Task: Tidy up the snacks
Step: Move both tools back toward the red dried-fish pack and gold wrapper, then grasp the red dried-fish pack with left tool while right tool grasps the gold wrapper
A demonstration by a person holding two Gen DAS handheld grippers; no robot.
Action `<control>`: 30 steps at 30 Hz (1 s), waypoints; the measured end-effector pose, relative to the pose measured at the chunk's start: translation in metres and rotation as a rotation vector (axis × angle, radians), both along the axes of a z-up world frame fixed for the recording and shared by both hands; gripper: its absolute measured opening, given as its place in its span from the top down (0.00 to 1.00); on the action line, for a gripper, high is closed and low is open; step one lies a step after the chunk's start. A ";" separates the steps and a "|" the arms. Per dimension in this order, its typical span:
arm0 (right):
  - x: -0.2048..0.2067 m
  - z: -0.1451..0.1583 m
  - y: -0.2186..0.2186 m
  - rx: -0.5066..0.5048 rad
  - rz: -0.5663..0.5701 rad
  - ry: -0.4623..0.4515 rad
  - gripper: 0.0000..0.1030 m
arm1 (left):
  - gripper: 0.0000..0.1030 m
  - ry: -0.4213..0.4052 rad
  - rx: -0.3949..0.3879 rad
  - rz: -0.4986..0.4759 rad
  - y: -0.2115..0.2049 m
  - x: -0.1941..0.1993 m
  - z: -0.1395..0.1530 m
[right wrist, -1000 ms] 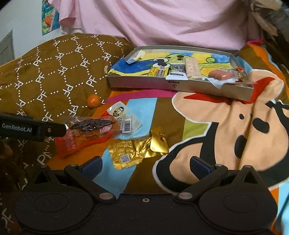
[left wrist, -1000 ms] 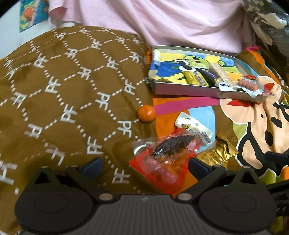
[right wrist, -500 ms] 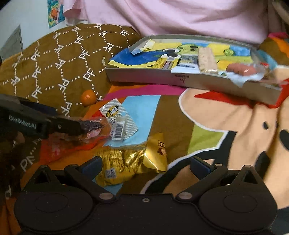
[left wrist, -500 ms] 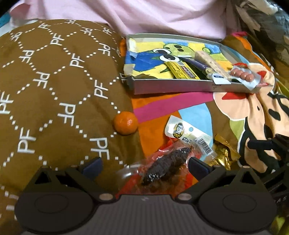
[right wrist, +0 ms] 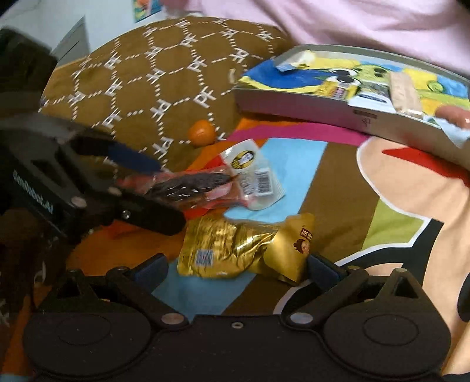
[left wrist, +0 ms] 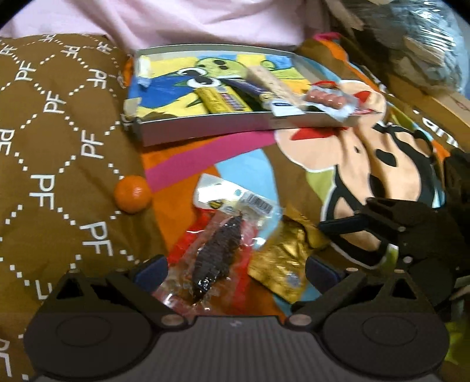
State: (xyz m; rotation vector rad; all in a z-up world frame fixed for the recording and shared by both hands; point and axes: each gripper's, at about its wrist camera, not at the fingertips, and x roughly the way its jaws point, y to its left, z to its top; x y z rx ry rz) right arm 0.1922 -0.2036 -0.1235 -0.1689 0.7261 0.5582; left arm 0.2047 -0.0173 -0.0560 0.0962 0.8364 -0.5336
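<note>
The red packet (left wrist: 217,258) with a dark snack inside lies between the wide-apart fingers of my left gripper (left wrist: 236,269), which is open. In the right wrist view, the left gripper (right wrist: 169,195) straddles that red packet (right wrist: 199,185) from the left. My right gripper (right wrist: 238,270) is open too, with the gold foil packet (right wrist: 232,249) between its fingers. A white barcode packet (right wrist: 255,173) lies partly under the red one. An orange fruit (left wrist: 132,194) rests on the brown cushion's edge. The shallow grey tray (left wrist: 205,127) at the back holds several snacks.
A brown patterned cushion (left wrist: 58,132) fills the left side. A cartoon-print blanket (left wrist: 367,152) covers the surface under the packets. Pink fabric (left wrist: 205,20) hangs behind the tray. A sausage packet (left wrist: 329,100) overhangs the tray's right corner.
Both grippers have moved forward and down. The left now has the red packet between its fingers, and the right has closed in on the gold packet.
</note>
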 end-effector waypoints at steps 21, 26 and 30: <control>0.008 -0.010 0.024 -0.068 -0.100 -0.036 0.07 | 0.24 0.011 0.141 -0.052 -0.007 0.012 -0.005; 0.005 0.002 0.012 -0.133 -0.036 0.032 0.12 | 0.30 0.045 0.130 -0.067 -0.007 0.008 -0.004; 0.002 0.005 0.002 -0.148 -0.049 0.042 0.13 | 0.31 0.032 0.162 -0.076 -0.015 0.007 -0.004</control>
